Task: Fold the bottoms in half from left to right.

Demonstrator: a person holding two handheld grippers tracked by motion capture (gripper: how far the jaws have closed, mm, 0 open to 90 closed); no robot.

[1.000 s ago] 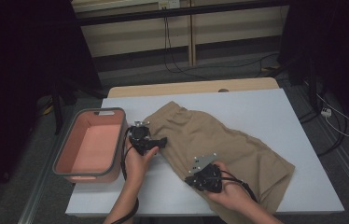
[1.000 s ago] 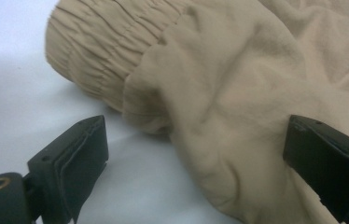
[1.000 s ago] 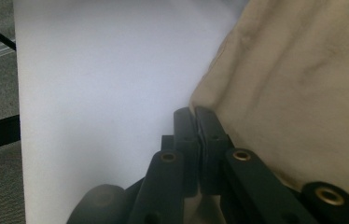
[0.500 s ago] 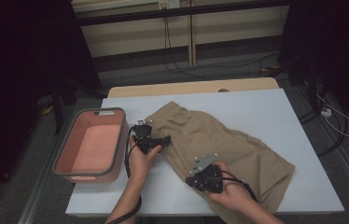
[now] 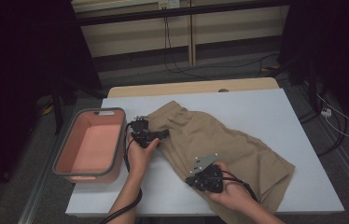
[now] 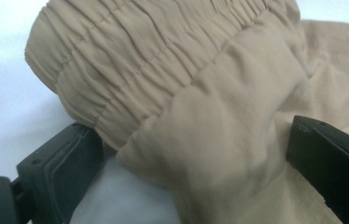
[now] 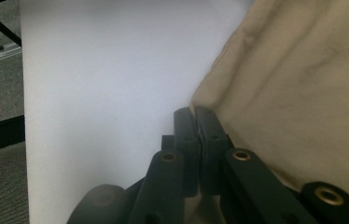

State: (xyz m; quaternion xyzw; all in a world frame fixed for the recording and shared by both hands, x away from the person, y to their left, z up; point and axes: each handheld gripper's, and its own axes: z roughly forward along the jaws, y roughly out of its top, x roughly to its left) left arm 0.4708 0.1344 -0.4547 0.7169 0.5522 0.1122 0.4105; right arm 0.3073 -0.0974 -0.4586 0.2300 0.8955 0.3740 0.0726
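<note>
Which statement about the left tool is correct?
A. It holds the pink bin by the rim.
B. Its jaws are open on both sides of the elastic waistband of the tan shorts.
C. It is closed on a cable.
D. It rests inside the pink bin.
B: in the left gripper view, the left tool has its jaws apart, with the gathered waistband of the tan shorts between them.

Plain tan shorts (image 5: 219, 140) are lying mid-table; a salmon-pink bin (image 5: 88, 147) with grey rim is sitting at the white table's (image 5: 275, 112) left edge; both grippers' jaws are showing black.
</note>
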